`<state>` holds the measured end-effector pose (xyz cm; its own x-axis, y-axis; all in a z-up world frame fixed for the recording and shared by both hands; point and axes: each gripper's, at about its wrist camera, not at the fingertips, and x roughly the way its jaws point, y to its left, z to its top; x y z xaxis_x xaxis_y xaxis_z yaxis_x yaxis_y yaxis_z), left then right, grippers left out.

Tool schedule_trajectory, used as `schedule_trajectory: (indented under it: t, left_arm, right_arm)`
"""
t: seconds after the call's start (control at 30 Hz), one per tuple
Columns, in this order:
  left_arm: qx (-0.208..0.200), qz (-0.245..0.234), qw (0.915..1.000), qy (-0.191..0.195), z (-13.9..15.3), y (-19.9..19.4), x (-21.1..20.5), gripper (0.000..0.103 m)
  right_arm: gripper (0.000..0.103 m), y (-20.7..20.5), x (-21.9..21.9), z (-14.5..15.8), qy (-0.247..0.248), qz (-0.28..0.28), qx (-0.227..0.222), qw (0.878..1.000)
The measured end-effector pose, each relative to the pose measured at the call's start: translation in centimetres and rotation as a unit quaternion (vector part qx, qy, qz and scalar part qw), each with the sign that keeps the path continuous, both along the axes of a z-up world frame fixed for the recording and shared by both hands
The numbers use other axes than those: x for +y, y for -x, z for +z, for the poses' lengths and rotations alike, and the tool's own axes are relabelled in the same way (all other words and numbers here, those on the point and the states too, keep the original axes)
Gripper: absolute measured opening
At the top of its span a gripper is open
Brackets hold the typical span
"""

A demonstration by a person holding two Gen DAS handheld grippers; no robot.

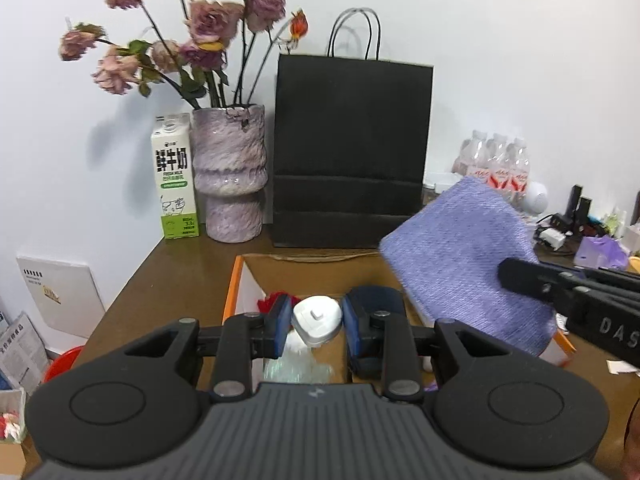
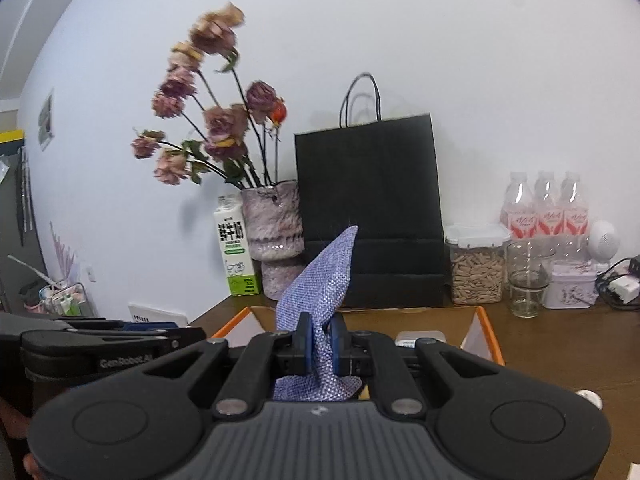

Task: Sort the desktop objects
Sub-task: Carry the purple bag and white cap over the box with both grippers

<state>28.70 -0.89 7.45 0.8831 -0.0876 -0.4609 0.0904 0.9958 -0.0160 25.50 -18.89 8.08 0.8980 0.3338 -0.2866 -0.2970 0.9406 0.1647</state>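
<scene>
My right gripper (image 2: 319, 347) is shut on a purple woven cloth (image 2: 316, 284) and holds it up over an open cardboard box with orange edges (image 2: 486, 328). In the left wrist view the cloth (image 1: 466, 260) hangs at the right over the box (image 1: 234, 280), with the right gripper's arm (image 1: 576, 296) beside it. My left gripper (image 1: 316, 322) is shut on a white plug-like adapter (image 1: 316, 320) above the box. Inside the box lie a red item (image 1: 272, 300) and a dark blue item (image 1: 376, 296).
A black paper bag (image 1: 352, 152), a purple vase of dried roses (image 1: 230, 176) and a milk carton (image 1: 174, 176) stand behind the box. A jar of seeds (image 2: 476, 270), a glass (image 2: 528, 280), water bottles (image 2: 544, 208) and cables (image 2: 620, 284) stand at the right.
</scene>
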Motion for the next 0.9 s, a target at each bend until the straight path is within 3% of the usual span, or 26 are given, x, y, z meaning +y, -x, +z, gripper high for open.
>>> schedule_trajectory:
  t: [0.3, 0.47, 0.83, 0.9]
  left_arm:
    - [0.081, 0.010, 0.9963, -0.026, -1.8, -8.6, -0.6, 0.029]
    - [0.114, 0.023, 0.9922, -0.045, -3.9, -11.4, -0.9, 0.029]
    - [0.144, 0.022, 0.9867, -0.071, -5.8, -12.7, -1.4, 0.029]
    - [0.142, 0.023, 0.9869, -0.074, -5.9, -12.5, -1.4, 0.030]
  right_arm:
    - [0.008, -8.5, 1.6, -2.3, -0.016, -0.012, 0.083, 0.996]
    - [0.008, -11.7, 2.3, -4.4, -0.021, -0.024, 0.130, 0.991]
    - [0.009, -13.4, 3.4, -6.7, 0.010, -0.038, 0.185, 0.982]
    - [0.014, -13.5, 3.4, -6.8, 0.013, -0.037, 0.189, 0.981]
